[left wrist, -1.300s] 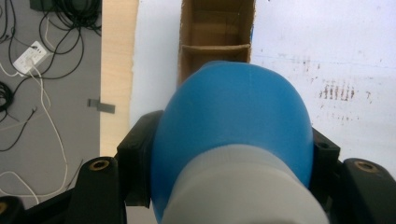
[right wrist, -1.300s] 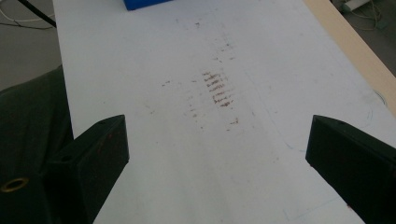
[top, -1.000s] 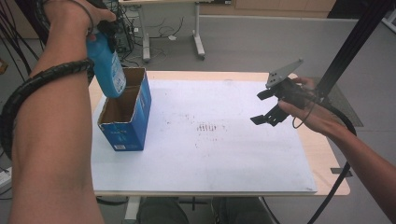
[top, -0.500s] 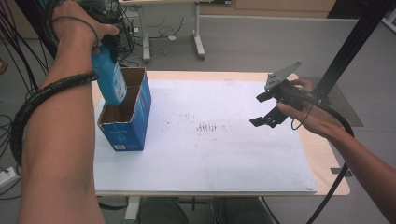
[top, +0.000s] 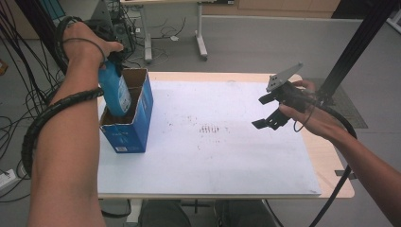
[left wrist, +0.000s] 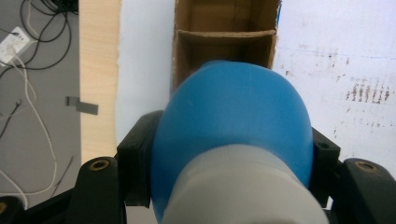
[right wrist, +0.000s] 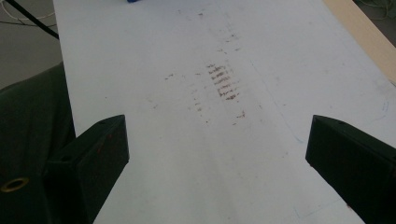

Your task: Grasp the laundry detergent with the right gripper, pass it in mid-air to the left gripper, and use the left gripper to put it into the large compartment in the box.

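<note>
Lowering a bottle into a carton. The left gripper (top: 112,59) pinches a blue plastic bottle with a pale grey cap end (top: 116,92) across its shoulder; in the left gripper view the two black fingers (left wrist: 140,154) press on either side of the blue body (left wrist: 233,121), cap end nearest the camera, base pointing down. In the high view the bottle hangs slightly tilted, its lower part already past the rim of the open-topped brown cardboard box with blue printed sides (top: 135,130), which stands near the left edge of the white-sheeted tabletop (top: 227,161).

The box interior is split by a cardboard divider (left wrist: 224,35); the bottle base appears aimed at the nearer compartment, though the bottle itself hides the floor of that cell, so contact with the bottom cannot be confirmed.

To do this step well: keep the bottle's axis close to vertical so that its base clears the divider and the near wall; descend slowly and straight, since the light carton may slide or tip if the bottle rubs one wall; hold the squeeze until the base is judged to rest on the carton floor, and only then spread the fingers and lift straight up, clear of the cap.

The right gripper (top: 269,111) hovers above the right part of the tabletop, well apart from the box, its fingers (right wrist: 93,154) spread wide with nothing between them; it is free to steady the carton if this shifts.
</note>
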Available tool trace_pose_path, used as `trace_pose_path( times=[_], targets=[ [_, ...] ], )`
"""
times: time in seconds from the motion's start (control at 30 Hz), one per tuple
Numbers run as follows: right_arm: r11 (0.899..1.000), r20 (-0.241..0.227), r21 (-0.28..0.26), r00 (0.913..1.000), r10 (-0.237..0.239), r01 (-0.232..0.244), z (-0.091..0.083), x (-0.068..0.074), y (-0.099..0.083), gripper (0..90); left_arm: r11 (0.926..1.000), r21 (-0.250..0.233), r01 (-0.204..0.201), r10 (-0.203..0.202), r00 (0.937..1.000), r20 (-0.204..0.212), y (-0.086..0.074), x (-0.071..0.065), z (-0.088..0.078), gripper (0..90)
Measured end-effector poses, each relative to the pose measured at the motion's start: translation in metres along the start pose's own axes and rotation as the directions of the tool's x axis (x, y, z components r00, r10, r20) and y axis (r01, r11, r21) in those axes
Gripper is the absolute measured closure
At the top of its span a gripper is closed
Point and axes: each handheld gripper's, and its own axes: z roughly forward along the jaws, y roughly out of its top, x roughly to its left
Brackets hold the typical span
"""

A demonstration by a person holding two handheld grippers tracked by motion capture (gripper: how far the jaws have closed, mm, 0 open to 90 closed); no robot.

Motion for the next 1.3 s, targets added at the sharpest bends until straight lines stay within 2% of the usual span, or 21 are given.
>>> trace_pose_path(
  times=[0.53,0.87,1.17,1.3],
  targets=[
    [1.000,-0.005,0.013,1.0000,-0.004,0.004,0.003,0.004,-0.001,6.0,0.9999,-0.008,-0.009,0.009,1.0000,-0.001,-0.002,0.000,0.032,36.6],
    [1.000,-0.012,0.019,0.9999,0.002,-0.002,0.006,0.004,-0.004,6.1,0.9999,0.000,-0.017,0.017,0.9994,0.030,-0.004,-0.001,0.058,36.6],
    [1.000,-0.010,0.020,0.9999,0.013,-0.012,0.008,0.002,-0.007,6.1,0.9999,-0.009,-0.009,0.009,0.9996,0.027,-0.007,0.004,0.078,36.6],
    [0.999,-0.011,0.035,0.9999,0.008,-0.007,0.009,0.002,-0.006,6.0,0.9997,-0.009,-0.024,0.024,0.9996,0.012,-0.009,0.004,0.086,36.6]
  ],
)
